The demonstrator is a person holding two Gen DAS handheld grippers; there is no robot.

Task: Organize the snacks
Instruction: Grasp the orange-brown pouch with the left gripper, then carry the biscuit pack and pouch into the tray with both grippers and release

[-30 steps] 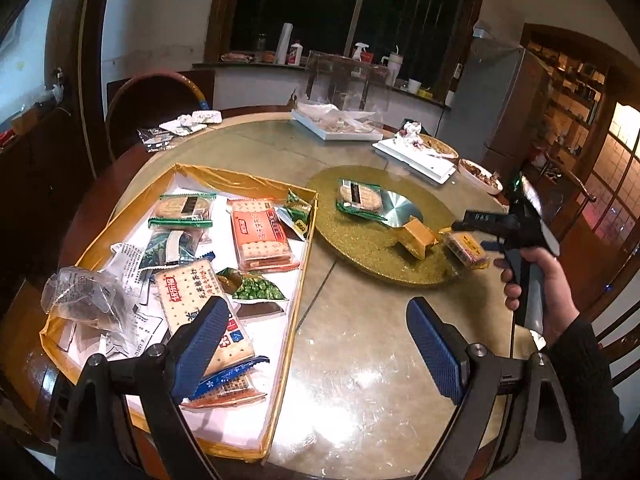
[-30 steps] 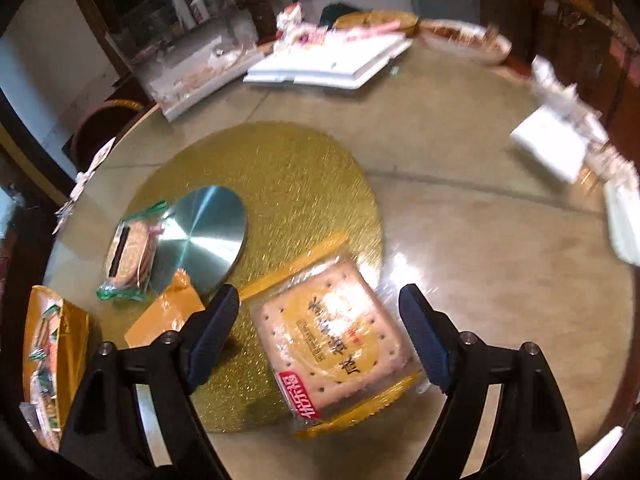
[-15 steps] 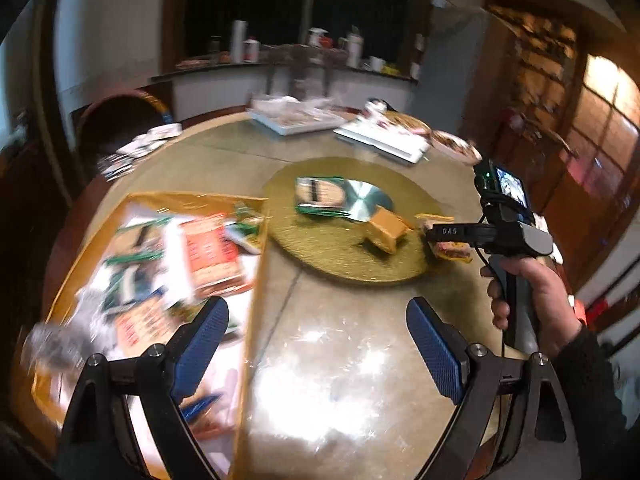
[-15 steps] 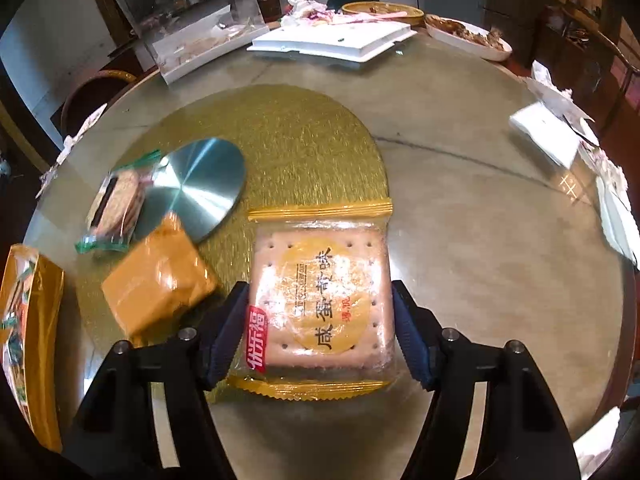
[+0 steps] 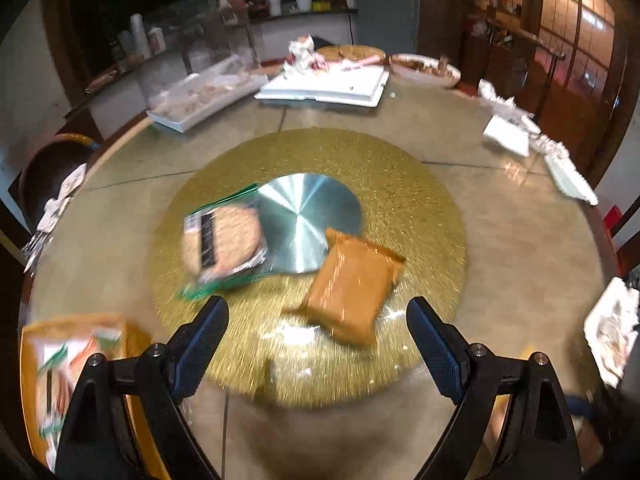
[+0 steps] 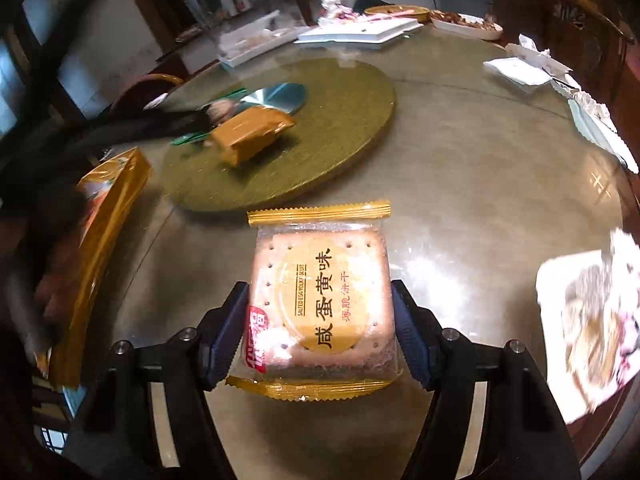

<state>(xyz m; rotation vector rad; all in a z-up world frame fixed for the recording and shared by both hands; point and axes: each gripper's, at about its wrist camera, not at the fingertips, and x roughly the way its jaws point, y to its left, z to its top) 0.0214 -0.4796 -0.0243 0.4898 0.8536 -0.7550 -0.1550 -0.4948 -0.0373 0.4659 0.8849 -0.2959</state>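
My right gripper (image 6: 320, 336) is shut on a salted egg yolk cracker pack (image 6: 320, 300) with gold sealed ends, held above the glass table. My left gripper (image 5: 316, 332) is open and empty, hovering at the near edge of the gold turntable (image 5: 420, 184). On the turntable lie an orange snack pack (image 5: 352, 284) just ahead of the left gripper and a green-edged biscuit pack (image 5: 224, 244) to its left, partly over a silver disc (image 5: 308, 220). The orange pack also shows in the right wrist view (image 6: 252, 132).
A gold-rimmed tray of snacks (image 5: 76, 360) lies at the lower left and shows in the right wrist view (image 6: 104, 216). White trays (image 5: 328, 84), a clear box (image 5: 200, 100) and plates sit at the far table edge. Napkins and a plate (image 5: 612, 332) lie on the right.
My right gripper closed on the cracker pack and lifted it off the turntable toward me. My left gripper swung right from the tray to the turntable, staying open.
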